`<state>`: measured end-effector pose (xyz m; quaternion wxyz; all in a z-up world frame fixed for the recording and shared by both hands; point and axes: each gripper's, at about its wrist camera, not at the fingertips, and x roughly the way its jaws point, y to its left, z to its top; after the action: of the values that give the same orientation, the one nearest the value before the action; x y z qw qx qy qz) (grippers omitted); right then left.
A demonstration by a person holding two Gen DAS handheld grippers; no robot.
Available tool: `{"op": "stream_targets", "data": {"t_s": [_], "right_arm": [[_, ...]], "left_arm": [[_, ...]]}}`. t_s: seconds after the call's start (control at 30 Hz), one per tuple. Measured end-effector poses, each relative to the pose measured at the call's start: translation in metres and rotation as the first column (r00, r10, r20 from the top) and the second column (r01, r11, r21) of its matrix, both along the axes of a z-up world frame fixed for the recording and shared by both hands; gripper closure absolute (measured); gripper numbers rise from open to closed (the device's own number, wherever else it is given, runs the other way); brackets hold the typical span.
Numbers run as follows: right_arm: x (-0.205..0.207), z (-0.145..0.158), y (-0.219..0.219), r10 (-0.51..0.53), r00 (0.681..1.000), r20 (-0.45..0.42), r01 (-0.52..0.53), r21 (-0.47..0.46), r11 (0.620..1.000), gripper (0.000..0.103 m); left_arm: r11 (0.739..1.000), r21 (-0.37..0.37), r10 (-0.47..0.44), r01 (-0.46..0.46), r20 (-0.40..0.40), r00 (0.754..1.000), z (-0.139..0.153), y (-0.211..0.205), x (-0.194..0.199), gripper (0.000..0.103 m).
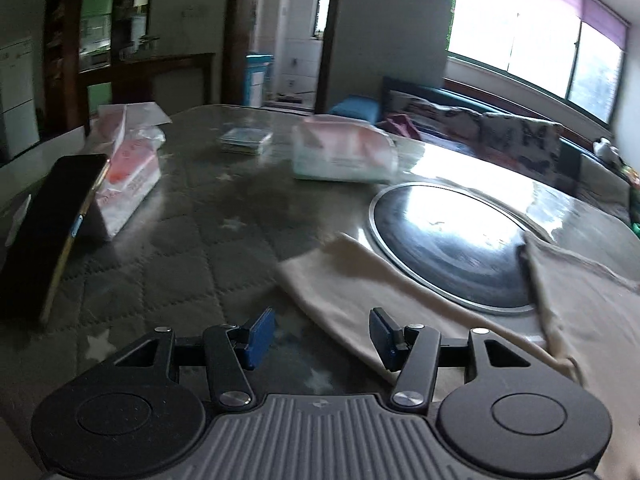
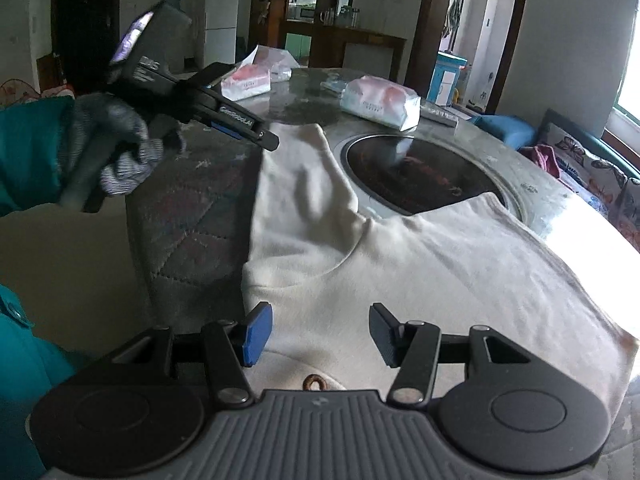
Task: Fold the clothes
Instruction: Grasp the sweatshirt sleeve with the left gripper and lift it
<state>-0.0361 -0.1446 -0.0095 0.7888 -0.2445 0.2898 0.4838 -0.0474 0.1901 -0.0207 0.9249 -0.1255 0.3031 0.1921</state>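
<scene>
A cream garment (image 2: 400,256) is spread flat on a round worktop (image 2: 192,200) covered with a quilted grey mat under a clear sheet. In the right wrist view the garment lies directly ahead of and beneath the right tongs (image 2: 318,334), with one sleeve (image 2: 296,176) stretched away ahead and to the left. A small brown mark is seen on the cloth just below these tongs. Their blue pads are set moderately apart and nothing is gripped between them.

Beyond the garment, a dark round cooktop (image 2: 420,176) is set into the worktop, partly covered by the cloth. Farther ahead lie two soft plastic packs of tissues (image 2: 380,102), pink and white; their printing is too small to be read. A dark phone (image 1: 52,232) is propped upright against the left-hand pack (image 1: 128,176), ahead and to the left of the left tongs (image 1: 322,338).

The left tongs are held in a grey-gloved hand (image 2: 120,148) with a teal sleeve, above the worktop to the left of the garment's sleeve. White lettering is printed along one arm, but it cannot be read with certainty. In the left wrist view these tongs are likewise about half open and empty, with the sleeve end (image 1: 344,280) lying just ahead and to the right.
</scene>
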Motion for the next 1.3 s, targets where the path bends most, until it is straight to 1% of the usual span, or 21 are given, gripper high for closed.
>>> {"op": "stream_targets", "data": {"t_s": [0.1, 0.13, 0.17, 0.33, 0.37, 0.4, 0.43, 0.47, 0.5, 0.53, 0.63, 0.67, 0.77, 0.87, 0.97, 1.07, 1.17, 1.3], "right_arm": [[0.001, 0.001, -0.001, -0.011, 1.000, -0.002, 0.011, 0.004, 1.000, 0.048], [0.001, 0.001, -0.002, -0.015, 1.000, -0.003, 0.015, 0.005, 1.000, 0.048], [0.002, 0.001, -0.002, -0.018, 1.000, -0.004, 0.018, 0.006, 1.000, 0.048], [0.003, 0.001, -0.007, -0.034, 0.999, -0.012, 0.034, 0.010, 0.999, 0.048], [0.003, 0.000, -0.008, -0.039, 0.999, -0.013, 0.039, 0.011, 0.999, 0.048], [0.003, 0.000, -0.009, -0.043, 0.999, -0.015, 0.044, 0.012, 0.999, 0.048], [0.004, 0.000, -0.010, -0.048, 0.999, -0.017, 0.048, 0.015, 0.999, 0.048], [0.004, 0.000, -0.012, -0.052, 0.998, -0.018, 0.052, 0.017, 0.998, 0.048], [0.004, 0.000, -0.013, -0.057, 0.998, -0.018, 0.058, 0.021, 0.998, 0.048], [0.004, 0.001, -0.015, -0.064, 0.998, -0.020, 0.065, 0.025, 0.998, 0.048], [0.005, 0.002, -0.020, -0.082, 0.996, -0.025, 0.083, 0.034, 0.996, 0.048], [0.005, 0.003, -0.021, -0.087, 0.996, -0.024, 0.088, 0.035, 0.996, 0.048], [0.007, 0.005, -0.029, -0.107, 0.994, -0.027, 0.108, 0.049, 0.993, 0.048], [0.011, 0.008, -0.036, -0.137, 0.990, -0.034, 0.139, 0.071, 0.988, 0.048], [0.014, 0.010, -0.044, -0.165, 0.986, -0.036, 0.167, 0.088, 0.982, 0.048], [0.016, 0.012, -0.053, -0.193, 0.981, -0.034, 0.196, 0.103, 0.975, 0.048], [0.017, 0.013, -0.062, -0.220, 0.975, -0.033, 0.222, 0.115, 0.968, 0.048], [0.019, 0.012, -0.074, -0.254, 0.966, -0.037, 0.257, 0.131, 0.957, 0.048]], "left_arm": [[0.999, -0.026, 0.026, -0.026, -0.007, 1.000, -0.002, 0.009, 0.008, 0.049], [0.999, -0.035, 0.034, -0.035, -0.010, 0.999, -0.003, 0.012, 0.010, 0.052], [0.998, -0.043, 0.042, -0.042, -0.012, 0.999, -0.004, 0.014, 0.012, 0.054], [0.997, -0.051, 0.057, -0.057, -0.001, 0.998, -0.005, 0.019, 0.017, 0.069], [0.997, -0.051, 0.062, -0.062, 0.001, 0.998, -0.005, 0.020, 0.018, 0.071], [0.996, -0.051, 0.068, -0.067, 0.003, 0.998, -0.005, 0.021, 0.019, 0.075], [0.996, -0.052, 0.073, -0.073, 0.005, 0.997, -0.006, 0.021, 0.021, 0.082], [0.996, -0.048, 0.080, -0.079, 0.008, 0.997, -0.006, 0.021, 0.021, 0.086], [0.995, -0.055, 0.085, -0.084, 0.014, 0.996, -0.007, 0.022, 0.022, 0.092], [0.994, -0.062, 0.090, -0.088, 0.020, 0.996, -0.008, 0.024, 0.022, 0.096], [0.991, -0.102, 0.093, -0.088, 0.044, 0.995, -0.005, 0.026, 0.020, 0.099], [0.991, -0.105, 0.087, -0.080, 0.057, 0.995, -0.002, 0.024, 0.018, 0.099], [0.994, -0.101, 0.043, -0.032, 0.108, 0.993, 0.014, 0.012, 0.013, 0.099], [0.994, -0.100, -0.031, 0.049, 0.169, 0.985, 0.036, -0.007, 0.008, 0.099], [0.987, -0.085, -0.118, 0.140, 0.226, 0.967, 0.058, -0.031, 0.002, 0.099], [0.969, -0.081, -0.203, 0.234, 0.281, 0.938, 0.078, -0.057, -0.004, 0.099], [0.944, -0.084, -0.279, 0.320, 0.321, 0.905, 0.094, -0.080, -0.008, 0.099], [0.898, -0.076, -0.380, 0.433, 0.360, 0.852, 0.110, -0.115, -0.014, 0.099]]}}
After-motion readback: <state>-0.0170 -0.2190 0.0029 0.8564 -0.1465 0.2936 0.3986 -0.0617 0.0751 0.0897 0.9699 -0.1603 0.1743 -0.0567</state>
